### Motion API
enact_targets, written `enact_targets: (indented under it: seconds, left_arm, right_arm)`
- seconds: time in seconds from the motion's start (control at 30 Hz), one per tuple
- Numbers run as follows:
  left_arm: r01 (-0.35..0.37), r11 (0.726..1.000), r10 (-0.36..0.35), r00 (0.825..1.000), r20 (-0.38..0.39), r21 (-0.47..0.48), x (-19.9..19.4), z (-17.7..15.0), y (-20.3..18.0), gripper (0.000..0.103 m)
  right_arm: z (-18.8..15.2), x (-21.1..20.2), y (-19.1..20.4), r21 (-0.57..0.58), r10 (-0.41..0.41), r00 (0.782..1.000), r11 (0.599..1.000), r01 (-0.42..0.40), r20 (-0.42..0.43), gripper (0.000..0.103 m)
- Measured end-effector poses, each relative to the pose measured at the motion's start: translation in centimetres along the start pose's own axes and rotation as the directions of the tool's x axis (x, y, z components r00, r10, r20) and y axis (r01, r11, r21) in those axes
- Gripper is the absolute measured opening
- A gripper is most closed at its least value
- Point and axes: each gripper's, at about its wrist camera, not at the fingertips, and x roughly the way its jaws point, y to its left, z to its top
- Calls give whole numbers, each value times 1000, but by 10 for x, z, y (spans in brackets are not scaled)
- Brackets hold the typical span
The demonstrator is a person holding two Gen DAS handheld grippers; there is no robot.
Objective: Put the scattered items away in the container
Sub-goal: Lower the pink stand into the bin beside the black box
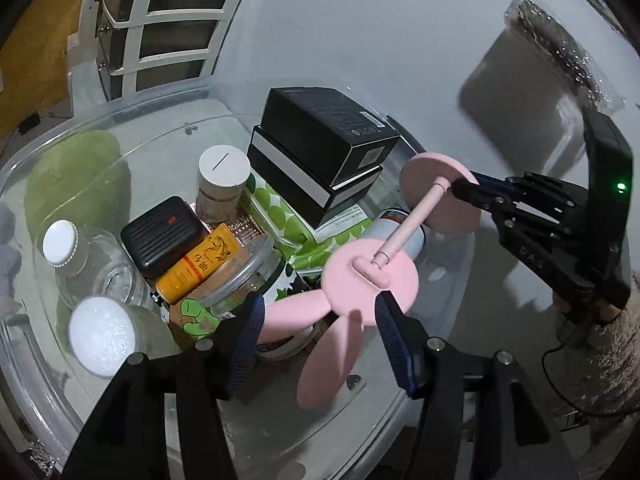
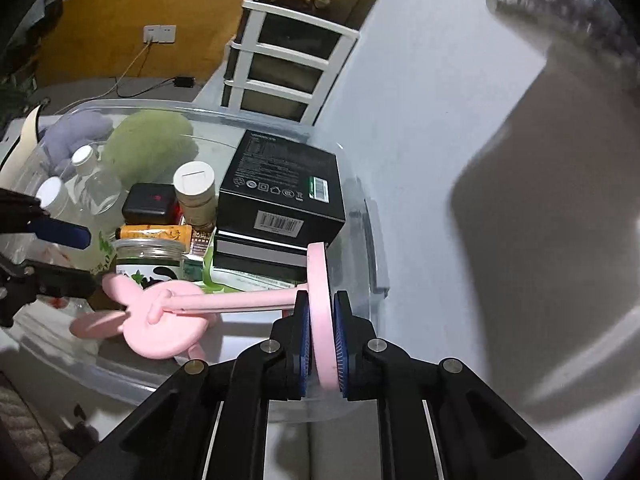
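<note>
Nearly done, by the look of it. Clear bin [image 1: 120, 108] ahead of both claws already crowded with boxes, jars and bottles. Right claw [image 2: 320, 344] clamped on pink stand's [image 2: 224, 300] round base, over bin's edge. Left claw [image 1: 316, 336] half open around its eared head, not pinching. Left: lowering inside, releasing.
</note>
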Motion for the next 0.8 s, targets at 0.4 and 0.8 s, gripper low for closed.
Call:
enact_targets:
  seconds: [0.4,0.8]
  left_arm:
    - [-32,999,33,999,-23,17,10,0,1,57]
    - [-44,999,44,998,-34,7,14,0,1,57]
  right_arm:
    - [-14,34,-17,149,29,994,989,-14,-103,13]
    - [1,-18,-7,144,12,998,989,-21,61,13]
